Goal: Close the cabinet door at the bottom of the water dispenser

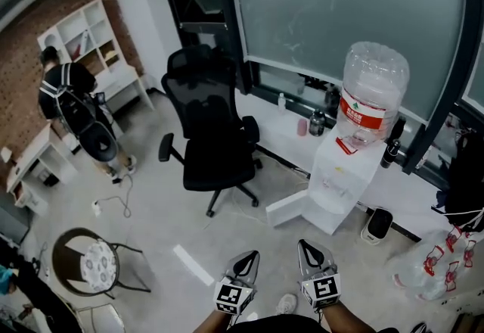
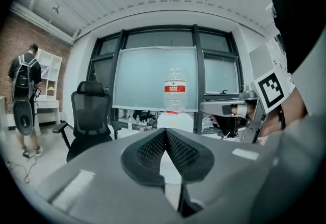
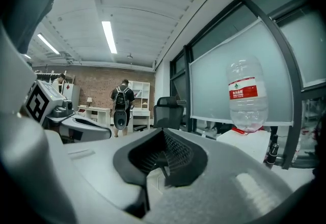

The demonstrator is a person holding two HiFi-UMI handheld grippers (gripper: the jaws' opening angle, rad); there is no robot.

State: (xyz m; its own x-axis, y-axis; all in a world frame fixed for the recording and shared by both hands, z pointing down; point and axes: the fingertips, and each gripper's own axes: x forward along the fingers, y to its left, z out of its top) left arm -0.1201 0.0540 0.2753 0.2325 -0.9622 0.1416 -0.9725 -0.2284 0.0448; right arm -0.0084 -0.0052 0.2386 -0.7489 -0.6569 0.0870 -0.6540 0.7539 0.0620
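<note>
The white water dispenser [image 1: 338, 176] is standing on the grey concrete floor [image 1: 159, 210] against a low white ledge [image 1: 265, 121] under the frosted window [image 1: 340, 6], and it is carrying an upturned clear bottle [image 1: 370, 93] with a red label. Its cabinet door [image 1: 289, 212] is hanging open at the bottom, swung out to the left over the floor. The left gripper [image 1: 252, 255] and right gripper [image 1: 304, 244] are pointing toward it side by side, well apart from it, each with its jaws pressed together on nothing. A black office chair [image 1: 212, 135] is sitting left of the dispenser, and a person with a backpack [image 1: 72, 104] is standing by white shelves [image 1: 87, 36] against a brick wall.
</note>
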